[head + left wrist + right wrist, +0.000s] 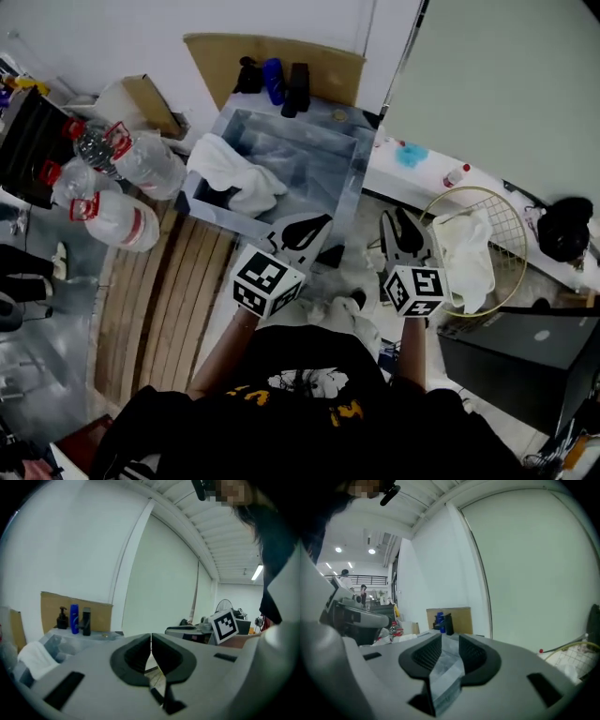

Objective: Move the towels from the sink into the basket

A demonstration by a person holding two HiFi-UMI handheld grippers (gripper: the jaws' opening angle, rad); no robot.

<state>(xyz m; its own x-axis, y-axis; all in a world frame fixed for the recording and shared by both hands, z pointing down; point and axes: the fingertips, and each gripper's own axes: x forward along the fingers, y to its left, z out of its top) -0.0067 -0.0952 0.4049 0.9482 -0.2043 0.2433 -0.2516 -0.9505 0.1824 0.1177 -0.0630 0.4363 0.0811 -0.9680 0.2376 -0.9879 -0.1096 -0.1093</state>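
A white towel hangs over the left rim of the steel sink; the left gripper view shows this towel low at the left. A second white towel lies in the gold wire basket on the right. My left gripper is shut and empty, in front of the sink's near edge. My right gripper hovers between sink and basket. Its jaws stand slightly apart, and only a grey surface shows through the gap. The basket's rim peeks in at the right gripper view's right edge.
Dark and blue bottles stand on the sink's back ledge before a cardboard sheet. Large water jugs and wooden slats lie left. A black box sits below the basket, a black bag beside it.
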